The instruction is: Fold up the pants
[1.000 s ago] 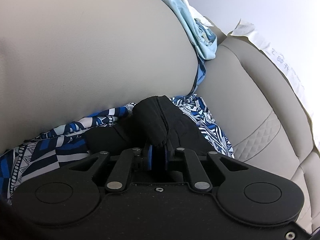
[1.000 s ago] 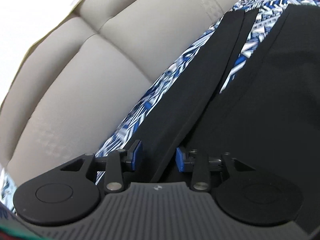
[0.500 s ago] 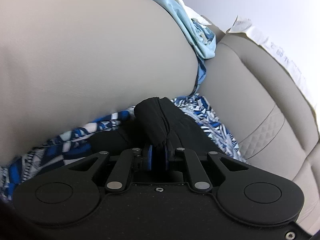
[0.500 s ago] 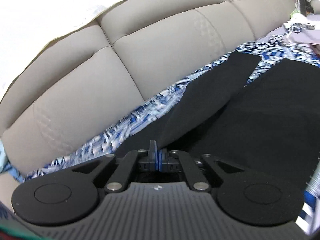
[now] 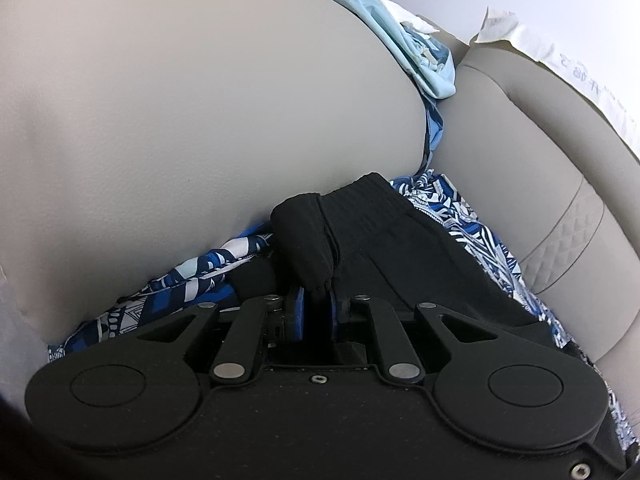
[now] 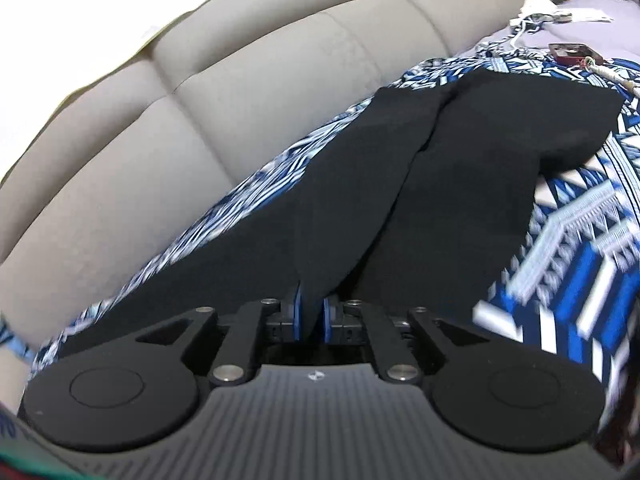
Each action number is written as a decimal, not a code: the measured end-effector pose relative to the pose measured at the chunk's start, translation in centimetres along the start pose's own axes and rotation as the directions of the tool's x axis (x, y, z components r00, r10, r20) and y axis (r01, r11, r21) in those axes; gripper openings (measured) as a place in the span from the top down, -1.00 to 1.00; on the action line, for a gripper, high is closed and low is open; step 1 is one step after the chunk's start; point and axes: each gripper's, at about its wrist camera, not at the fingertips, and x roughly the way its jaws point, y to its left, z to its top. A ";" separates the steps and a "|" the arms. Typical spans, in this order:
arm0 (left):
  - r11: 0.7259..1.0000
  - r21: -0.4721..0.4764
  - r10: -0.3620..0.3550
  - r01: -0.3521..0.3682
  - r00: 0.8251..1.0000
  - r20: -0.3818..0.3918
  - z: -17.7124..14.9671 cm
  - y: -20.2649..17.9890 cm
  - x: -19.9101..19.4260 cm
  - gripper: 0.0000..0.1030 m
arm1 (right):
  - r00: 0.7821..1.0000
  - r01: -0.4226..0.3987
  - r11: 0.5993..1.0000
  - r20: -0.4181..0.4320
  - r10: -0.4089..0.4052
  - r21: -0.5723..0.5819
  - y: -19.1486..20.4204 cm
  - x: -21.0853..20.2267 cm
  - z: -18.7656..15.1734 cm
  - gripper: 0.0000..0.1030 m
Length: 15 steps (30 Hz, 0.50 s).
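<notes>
Black pants [image 6: 460,168] lie on a blue and white patterned cloth [image 6: 568,240] over a beige sofa. In the right wrist view both legs stretch away from me. My right gripper [image 6: 311,312] is shut on a raised fold of the pants fabric. In the left wrist view the ribbed waistband [image 5: 360,208] is bunched beside the sofa arm [image 5: 180,120]. My left gripper [image 5: 316,308] is shut on that bunched waist fabric.
The sofa backrest [image 6: 240,80] runs behind the pants. A light blue garment [image 5: 416,56] hangs over the sofa arm. A dark red box [image 6: 574,53] and white items [image 6: 536,8] lie beyond the pant legs. White paper [image 5: 560,64] lies on the backrest top.
My right gripper closed on the pants fabric and lifted it, swinging so both legs come into view. My left gripper kept its hold and shifted slightly, raising the waistband.
</notes>
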 end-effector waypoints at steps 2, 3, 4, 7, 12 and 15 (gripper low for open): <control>1.000 0.004 0.005 -0.005 1.000 0.002 -0.1 0.0 0.2 0.74 | 0.999 0.047 0.999 0.004 -0.047 0.010 -0.3 1.6 1.8 0.46; 1.000 0.002 0.003 -0.003 1.000 0.003 -0.1 0.0 0.3 0.74 | 0.998 0.064 0.998 0.007 -0.064 0.024 -0.7 2.2 2.3 0.46; 1.000 0.001 0.001 -0.001 1.000 0.004 -0.2 0.1 0.4 0.73 | 0.996 0.091 0.995 0.007 -0.091 0.045 -1.1 3.2 3.4 0.48; 1.000 0.008 -0.006 0.006 1.000 0.004 -0.1 0.3 0.5 0.73 | 0.991 0.132 0.987 0.005 -0.133 0.091 -2.5 5.4 6.0 0.51; 0.999 0.036 0.003 -0.003 1.000 0.017 -0.4 0.0 0.5 0.69 | 0.990 0.140 0.979 -0.035 -0.137 0.146 -5.5 9.8 11.2 0.49; 0.999 0.045 0.010 -0.012 1.000 0.026 -0.6 -0.2 0.5 0.69 | 0.991 0.131 0.975 -0.060 -0.122 0.177 -7.4 12.4 14.0 0.48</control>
